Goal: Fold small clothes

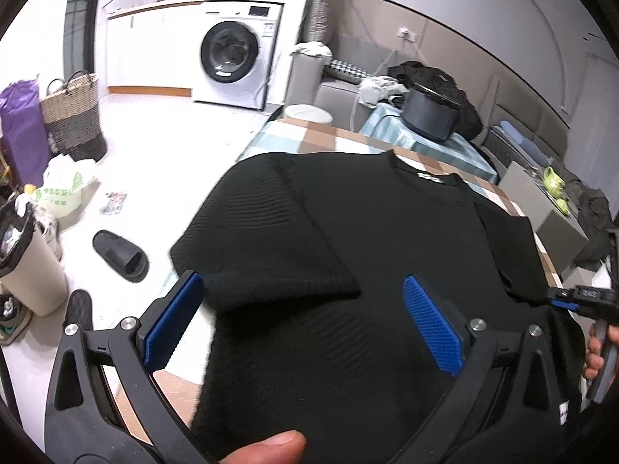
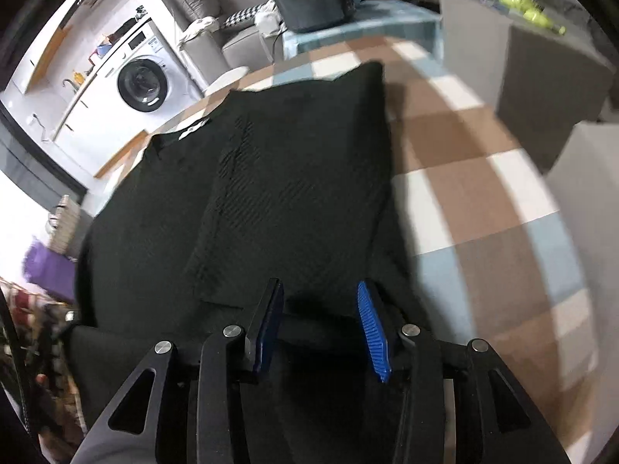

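Observation:
A black ribbed knit top (image 1: 367, 224) lies flat on the checked tablecloth (image 1: 309, 135), collar with a white label away from me. Both sleeves are folded in over the body. My left gripper (image 1: 301, 301) is open wide above the top's lower left part, holding nothing. My right gripper (image 2: 319, 305) is open over the folded right sleeve (image 2: 294, 193) near the top's (image 2: 154, 232) lower edge, jaws apart and empty. The right gripper also shows at the right edge of the left wrist view (image 1: 568, 301).
The checked tablecloth (image 2: 483, 193) extends right of the top. A black pot (image 1: 429, 112) stands on a blue cloth behind. Grey boxes (image 2: 541, 65) stand at the right. On the floor left are a slipper (image 1: 120, 255), a bin (image 1: 27, 263), a basket (image 1: 73, 116); a washing machine (image 1: 236, 58) stands behind.

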{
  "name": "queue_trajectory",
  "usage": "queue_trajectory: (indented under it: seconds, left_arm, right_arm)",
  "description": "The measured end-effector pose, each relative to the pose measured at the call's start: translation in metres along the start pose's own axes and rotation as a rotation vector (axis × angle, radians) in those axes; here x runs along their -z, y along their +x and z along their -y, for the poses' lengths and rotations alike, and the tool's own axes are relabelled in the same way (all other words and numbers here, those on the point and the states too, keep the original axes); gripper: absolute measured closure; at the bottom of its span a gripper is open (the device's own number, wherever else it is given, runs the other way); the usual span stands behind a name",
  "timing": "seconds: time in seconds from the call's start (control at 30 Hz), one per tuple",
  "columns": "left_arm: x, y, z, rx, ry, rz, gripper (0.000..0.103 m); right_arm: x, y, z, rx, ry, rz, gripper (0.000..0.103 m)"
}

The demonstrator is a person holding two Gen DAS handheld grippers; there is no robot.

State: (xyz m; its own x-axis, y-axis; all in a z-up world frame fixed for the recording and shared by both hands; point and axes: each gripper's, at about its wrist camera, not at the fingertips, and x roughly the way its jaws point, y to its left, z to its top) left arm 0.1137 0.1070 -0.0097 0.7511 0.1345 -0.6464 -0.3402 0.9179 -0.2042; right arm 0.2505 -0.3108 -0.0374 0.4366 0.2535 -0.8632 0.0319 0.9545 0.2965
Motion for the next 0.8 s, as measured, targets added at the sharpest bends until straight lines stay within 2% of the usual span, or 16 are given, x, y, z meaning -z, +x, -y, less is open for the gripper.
queue_trajectory:
  seconds: [0.1, 0.23, 0.37, 0.5, 0.6, 0.67, 0.7, 0.73, 0.8]
  left_arm:
    - [-0.002, -0.002, -0.015, -0.023, -0.041, -0.023, 0.001]
    - [-0.003, -0.003, -0.041, -0.002, -0.152, -0.069, 0.003]
    - [0.001, 0.003, -0.061, 0.059, -0.244, -0.129, 0.021]
    - [0.006, 0.018, -0.079, 0.143, -0.369, -0.184, 0.022]
    - [0.005, 0.033, -0.087, 0.168, -0.443, -0.196, 0.044]
    - [0.001, 0.042, -0.088, 0.154, -0.456, -0.194, 0.077]
    - [-0.002, 0.047, -0.088, 0.135, -0.458, -0.191, 0.086]
    - [-0.005, 0.049, -0.088, 0.114, -0.454, -0.181, 0.093]
    - [-0.011, 0.052, -0.086, 0.085, -0.418, -0.151, 0.095]
  right_arm:
    - [0.012, -0.015, -0.004, -0.058, 0.001, 0.039, 0.052]
    - [0.024, -0.035, -0.023, -0.134, -0.007, 0.099, 0.042]
    - [0.043, -0.050, -0.026, -0.170, -0.005, 0.119, 0.042]
    - [0.055, -0.053, -0.026, -0.198, 0.007, 0.114, 0.041]
    - [0.060, -0.050, -0.023, -0.208, 0.027, 0.104, 0.042]
    - [0.062, -0.047, -0.019, -0.208, 0.048, 0.097, 0.041]
    - [0.063, -0.047, -0.017, -0.209, 0.057, 0.096, 0.041]
    - [0.064, -0.047, -0.016, -0.211, 0.064, 0.099, 0.042]
    - [0.065, -0.049, -0.012, -0.206, 0.073, 0.112, 0.042]
